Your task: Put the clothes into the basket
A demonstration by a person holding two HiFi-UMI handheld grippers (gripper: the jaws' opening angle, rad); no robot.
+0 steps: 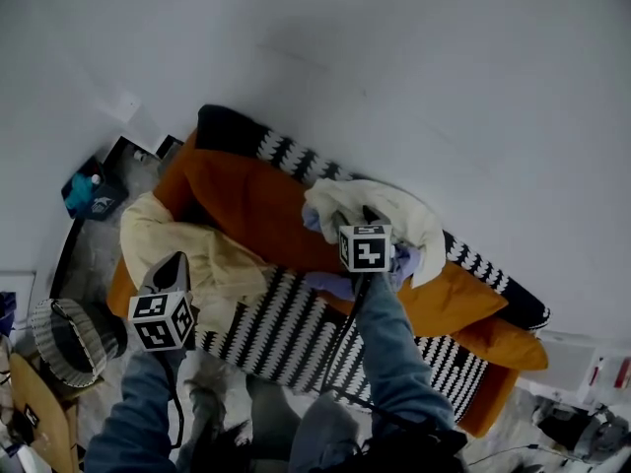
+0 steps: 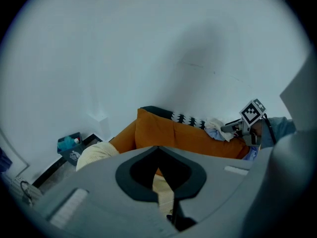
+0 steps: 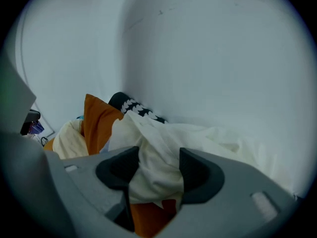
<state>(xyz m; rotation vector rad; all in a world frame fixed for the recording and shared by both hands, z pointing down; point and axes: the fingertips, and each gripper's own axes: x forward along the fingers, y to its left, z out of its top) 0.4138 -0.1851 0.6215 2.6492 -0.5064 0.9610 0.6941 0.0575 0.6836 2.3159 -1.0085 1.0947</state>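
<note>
Straddling crumpled white cloth [image 3: 163, 143], right hand-held gripper [image 3: 157, 175] (jaws apart)

An orange couch [image 1: 246, 200] with a black-and-white patterned cover [image 1: 286, 328] stands against a white wall [image 1: 444, 87], a small bin [image 1: 108, 203] at its nine o'clock.

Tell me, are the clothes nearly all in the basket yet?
Not yet. Done: nothing, the basket looks empty. In hand: the right tool is open around the white garment on the sofa, not gripping it. Still to do: grab it, carry it over, then the cream garment near the left tool too.
</note>
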